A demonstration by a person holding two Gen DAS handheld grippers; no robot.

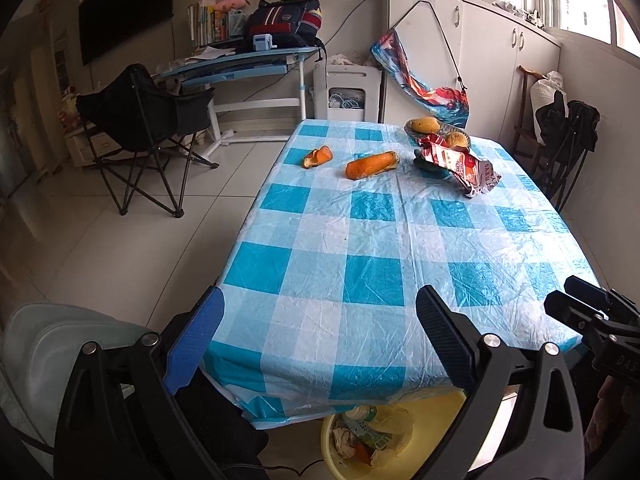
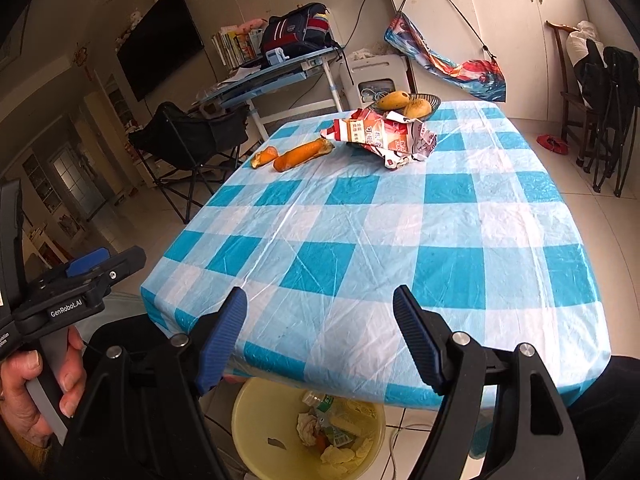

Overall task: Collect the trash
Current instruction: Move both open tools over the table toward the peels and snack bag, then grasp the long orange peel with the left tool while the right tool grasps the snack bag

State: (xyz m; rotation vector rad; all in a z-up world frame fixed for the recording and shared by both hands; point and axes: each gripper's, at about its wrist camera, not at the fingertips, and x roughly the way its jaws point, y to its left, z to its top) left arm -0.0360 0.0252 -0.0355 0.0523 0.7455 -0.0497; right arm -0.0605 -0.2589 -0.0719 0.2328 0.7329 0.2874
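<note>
On the blue checked table [image 1: 372, 240] [image 2: 400, 220] lie a long orange peel piece [image 1: 372, 165] [image 2: 303, 153], a smaller orange peel piece [image 1: 317, 157] [image 2: 264, 157] to its left, and a crumpled red and white snack wrapper [image 1: 460, 164] [image 2: 384, 138] against a fruit bowl, all at the far end. A yellow bin [image 1: 384, 436] [image 2: 308, 428] with trash in it stands on the floor under the near table edge. My left gripper [image 1: 320, 340] and right gripper [image 2: 320, 336] are both open and empty, held above the near edge over the bin.
A dark bowl [image 1: 438, 132] [image 2: 420, 102] holds yellow fruit beside the wrapper. A black folding chair [image 1: 144, 128] [image 2: 192, 136] stands left of the table. A blue desk [image 1: 240, 64] and white cupboards [image 1: 480, 52] line the back wall. Dark chairs [image 2: 604, 108] stand at right.
</note>
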